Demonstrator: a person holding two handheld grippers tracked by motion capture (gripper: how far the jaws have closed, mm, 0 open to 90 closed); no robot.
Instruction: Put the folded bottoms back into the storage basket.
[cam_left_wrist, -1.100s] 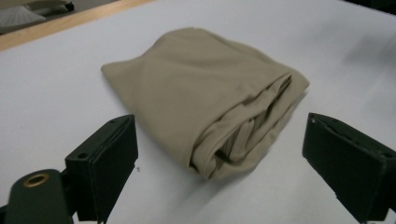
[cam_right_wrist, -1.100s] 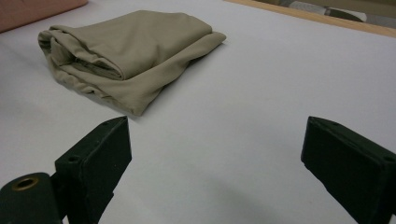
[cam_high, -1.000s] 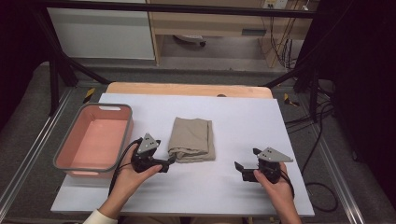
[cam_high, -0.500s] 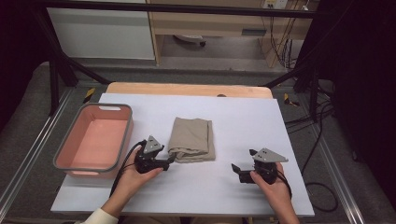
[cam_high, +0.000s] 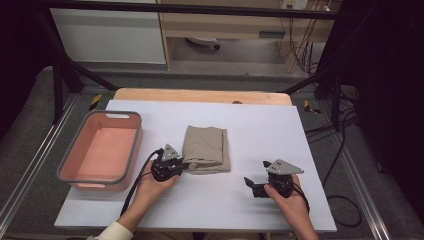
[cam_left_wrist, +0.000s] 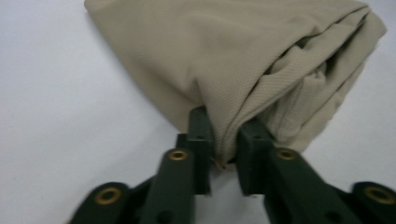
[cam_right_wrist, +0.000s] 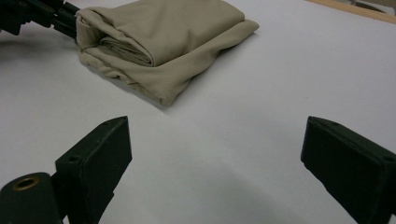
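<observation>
Leftmost, a pink tub (cam_high: 100, 150) sits on the white table (cam_high: 300, 130), off to the outer side of the left gripper (cam_high: 181, 165). That gripper's jaws have just been closing, and in the left gripper view they now pinch a bunched corner of the folded tan cloth (cam_left_wrist: 243, 60) between the pads (cam_left_wrist: 201, 128), with the rest of the cloth spreading away ahead of the jaws. Seen from above, the cloth (cam_high: 207, 149) lies flat on the table, its near left corner at the jaw tips. Further right, the right gripper (cam_high: 251, 182) rests low on the table with jaws spread wide and nothing between them; the cloth (cam_right_wrist: 163, 42) lies well ahead of them, to their left.
</observation>
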